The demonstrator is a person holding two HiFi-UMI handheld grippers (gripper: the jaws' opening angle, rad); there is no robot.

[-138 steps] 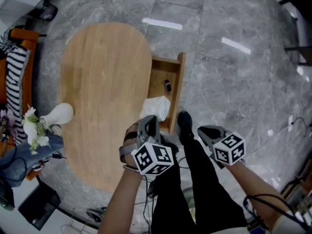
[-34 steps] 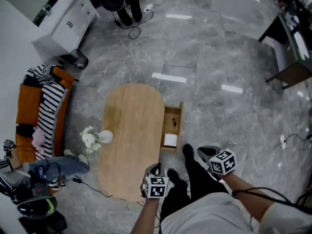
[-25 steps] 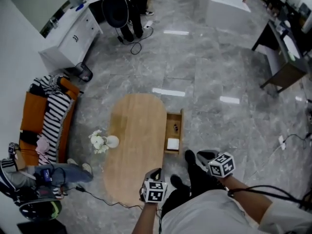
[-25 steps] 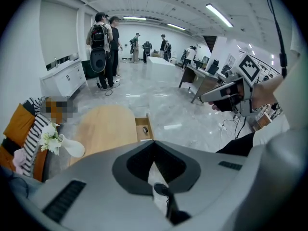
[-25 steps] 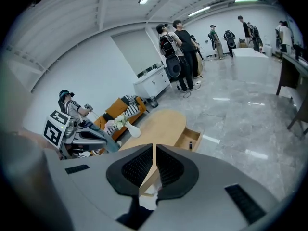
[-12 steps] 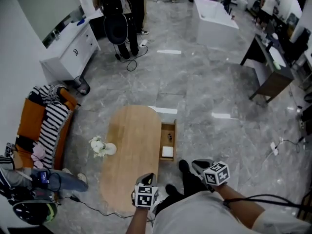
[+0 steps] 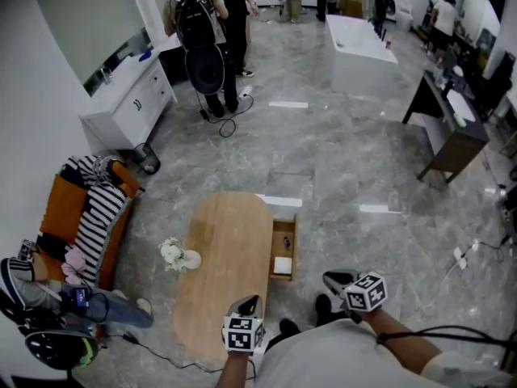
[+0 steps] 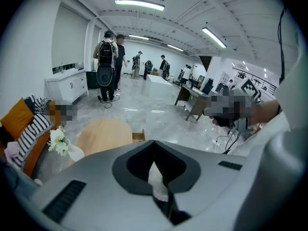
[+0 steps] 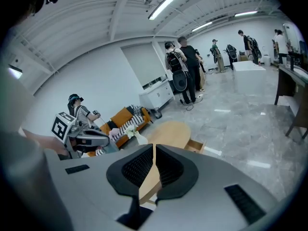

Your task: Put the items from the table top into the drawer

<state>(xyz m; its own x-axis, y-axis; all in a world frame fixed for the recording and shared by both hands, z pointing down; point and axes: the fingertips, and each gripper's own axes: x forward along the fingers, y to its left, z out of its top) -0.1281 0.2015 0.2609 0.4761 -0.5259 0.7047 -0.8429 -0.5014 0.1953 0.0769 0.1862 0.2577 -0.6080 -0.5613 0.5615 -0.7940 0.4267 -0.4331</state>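
At the far left an orange sofa [image 7: 56, 208] draped with a striped cloth [image 7: 93, 217] lies close to the edge of the head view. Below it a seated person [image 7: 105, 307] is cut off by the frame. A white vase of flowers [image 7: 187, 259] stands at the left edge of the oval wooden worktop [image 7: 226, 241], whose near end is hidden behind the left tongs [image 7: 247, 302]. Those tongs are pressed together and hold nothing. In their own view a pale patch [image 8: 156, 179] shows through the slit, too blurred to identify. Just right of the worktop the drawer [image 7: 295, 245] stands pulled out. In it lie a white square item [image 7: 282, 265] and, beyond that, a small dark item [image 7: 285, 241] too tiny to make out. Farther right, the right tongs [image 7: 334, 279] hang over the floor [image 7: 363, 176], jaws together with only a thin slit between them, gripping nothing. The arm [image 7: 404, 334] behind them runs out at the bottom edge.
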